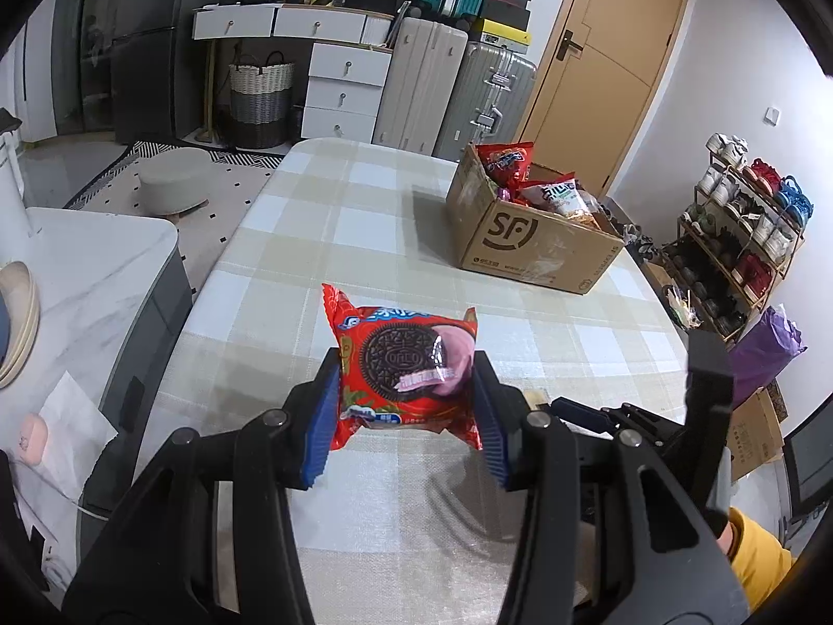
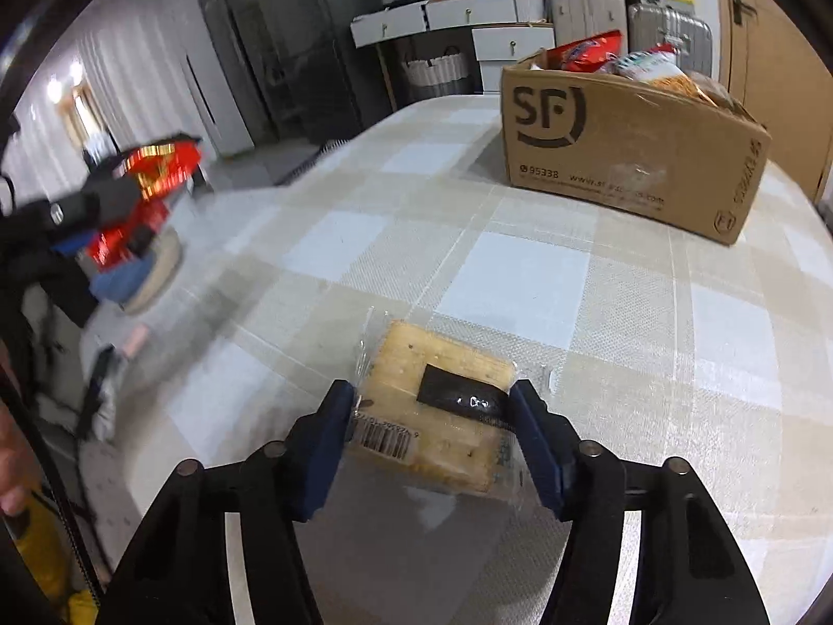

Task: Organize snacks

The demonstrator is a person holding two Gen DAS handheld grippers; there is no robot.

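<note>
while both grippers tilt down over the checked tablecloth (image 2: 510,281), the scene reads near to far:
left gripper (image 1: 403,411): angled down, blue pads clamped on the sides of a red cookie packet (image 1: 406,364), which hangs clear above the cloth.
right gripper (image 2: 432,432): angled down, jaws either side of a clear cracker pack (image 2: 442,411) lying on the cloth; pads at its wrapper edges, firm squeeze cannot be told.
person: yellow sleeve (image 1: 755,557) at the lower right of the left view.
cardboard box (image 1: 536,245): further back on the table, open top, snack bags (image 1: 507,161) inside.
behind: suitcases (image 1: 453,88), door (image 1: 604,52).
</note>
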